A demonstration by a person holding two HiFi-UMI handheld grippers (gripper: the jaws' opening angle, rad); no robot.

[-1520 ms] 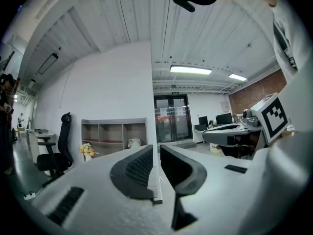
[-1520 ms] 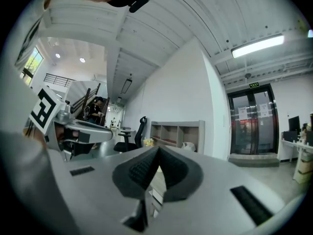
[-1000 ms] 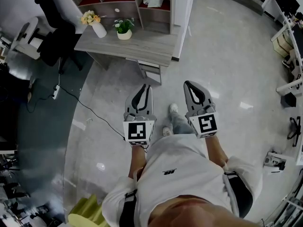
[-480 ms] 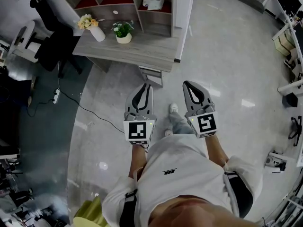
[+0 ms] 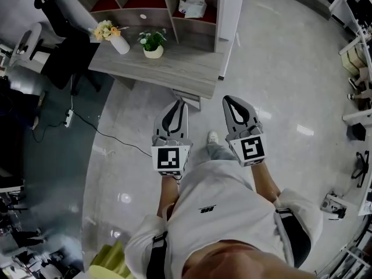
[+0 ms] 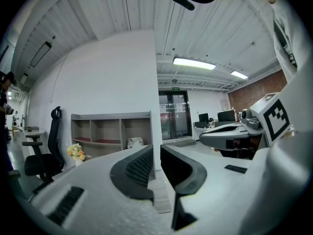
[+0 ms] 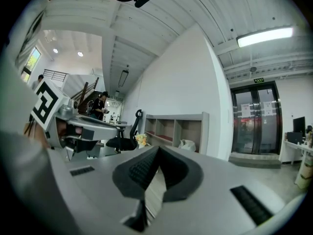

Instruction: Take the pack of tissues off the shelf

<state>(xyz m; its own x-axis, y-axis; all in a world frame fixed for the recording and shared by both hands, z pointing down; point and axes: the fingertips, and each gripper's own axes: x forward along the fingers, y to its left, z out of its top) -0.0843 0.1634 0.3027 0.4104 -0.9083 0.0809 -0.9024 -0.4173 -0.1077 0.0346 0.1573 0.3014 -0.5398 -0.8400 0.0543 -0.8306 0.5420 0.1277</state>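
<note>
The pack of tissues (image 5: 192, 6) is a white bundle lying in the right compartment of the grey shelf (image 5: 150, 11) at the back of a desk. It shows small and far off in the left gripper view (image 6: 135, 142) and in the right gripper view (image 7: 187, 144). Both grippers are held at waist height over the floor, well short of the desk. My left gripper (image 5: 179, 104) points at the desk's front edge, its jaws a narrow slit apart and empty (image 6: 156, 153). My right gripper (image 5: 228, 101) is beside it, tips touching, holding nothing (image 7: 157, 150).
A grey desk (image 5: 180, 68) stands between me and the shelf, carrying a white vase of flowers (image 5: 111, 34) and a small potted plant (image 5: 153, 42). A black office chair (image 5: 65, 54) is at its left, with a cable (image 5: 110, 135) across the floor. A white pillar (image 5: 231, 10) flanks the shelf.
The desk and shelf have drawn a little closer and lower in the head view as the person steps forward. Both grippers keep the same pose.
</note>
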